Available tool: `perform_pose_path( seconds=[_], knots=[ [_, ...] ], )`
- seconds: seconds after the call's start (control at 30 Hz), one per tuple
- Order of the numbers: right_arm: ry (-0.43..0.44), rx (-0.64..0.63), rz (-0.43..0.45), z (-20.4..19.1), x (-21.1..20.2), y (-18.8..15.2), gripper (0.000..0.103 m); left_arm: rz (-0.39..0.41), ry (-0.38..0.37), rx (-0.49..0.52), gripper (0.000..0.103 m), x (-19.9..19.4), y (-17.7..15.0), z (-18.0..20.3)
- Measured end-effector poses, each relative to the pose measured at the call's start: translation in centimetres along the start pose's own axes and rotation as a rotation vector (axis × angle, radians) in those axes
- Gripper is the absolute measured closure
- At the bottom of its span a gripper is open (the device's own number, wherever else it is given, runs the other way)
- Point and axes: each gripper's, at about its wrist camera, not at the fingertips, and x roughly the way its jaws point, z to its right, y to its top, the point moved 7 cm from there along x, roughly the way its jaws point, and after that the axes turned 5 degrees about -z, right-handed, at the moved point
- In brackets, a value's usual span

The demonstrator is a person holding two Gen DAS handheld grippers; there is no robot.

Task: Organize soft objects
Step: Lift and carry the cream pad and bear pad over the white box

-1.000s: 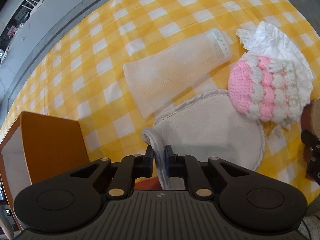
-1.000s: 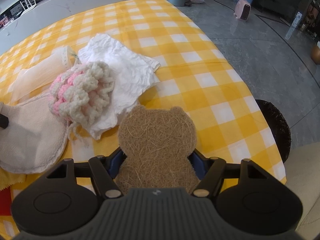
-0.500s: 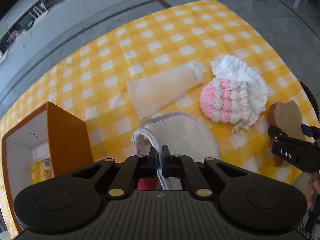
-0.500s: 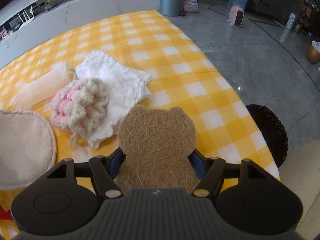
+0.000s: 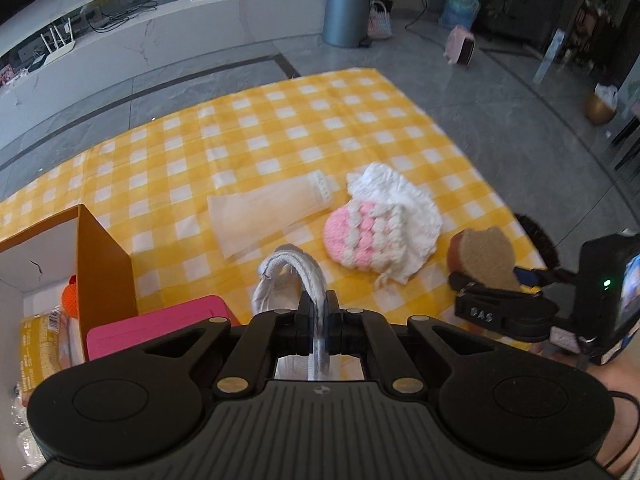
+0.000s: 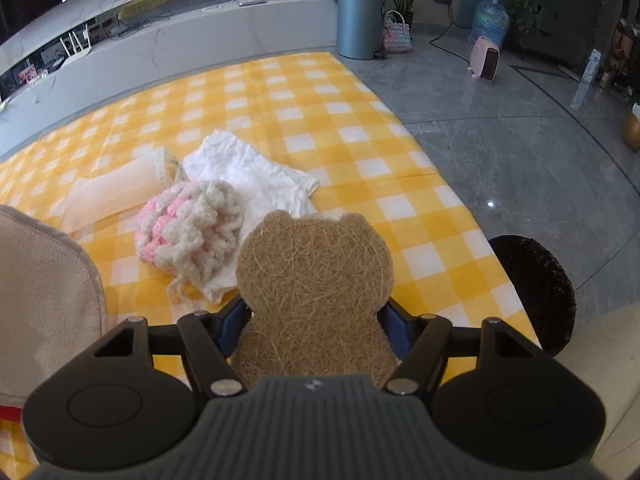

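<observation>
My left gripper (image 5: 318, 305) is shut on the rim of a round beige cloth pad (image 5: 286, 270), which hangs lifted off the yellow checked table (image 5: 280, 128); the same pad (image 6: 44, 280) fills the left edge of the right wrist view. My right gripper (image 6: 316, 312) is shut on a brown bear-shaped fibre sponge (image 6: 316, 276), held above the table's right edge and seen as the sponge (image 5: 486, 258) in the left wrist view. On the table lie a pink and white crochet piece (image 5: 362, 240), a white crumpled cloth (image 5: 404, 196) under it and a pale flat sleeve (image 5: 268, 210).
An open orange box (image 5: 104, 260) stands at the left with packets inside. A pink flat item (image 5: 160, 324) lies beside it near my left gripper. A dark round stool (image 6: 536, 284) stands off the table's right edge. A grey bin (image 6: 360, 20) stands on the floor beyond.
My left gripper has risen and tilted up, lifting the beige pad off the table so it now hangs folded. The right gripper rose a little with the bear sponge.
</observation>
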Motion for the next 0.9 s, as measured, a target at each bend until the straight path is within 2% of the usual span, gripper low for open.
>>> perform_pose_path(
  seconds=[0.2, 0.27, 0.5, 0.63, 0.77, 0.9],
  knots=[
    [0.041, 0.017, 0.040, 0.2, -1.2, 0.0, 0.034, 0.073, -0.057, -0.084, 0.098, -2.7, 0.0, -1.2],
    [0.082, 0.022, 0.065, 0.0, -2.1, 0.2, 0.034, 0.092, -0.077, -0.112, 0.098, -3.6, -0.1, -1.7],
    [0.221, 0.040, 0.169, -0.9, -6.0, 0.9, 0.034, 0.166, -0.077, -0.123, 0.098, -7.5, -0.9, -4.5],
    [0.329, -0.009, 0.221, -3.1, -8.4, 1.3, 0.034, 0.237, -0.053, -0.147, 0.098, -10.4, -1.7, -7.2],
    [0.484, -0.049, 0.269, -6.0, -10.8, 1.7, 0.034, 0.337, -0.053, -0.224, 0.098, -13.3, -2.3, -11.0],
    [0.623, -0.120, 0.299, -9.6, -12.9, 1.5, 0.034, 0.423, -0.003, -0.270, 0.098, -15.0, -3.4, -14.3]
  ],
)
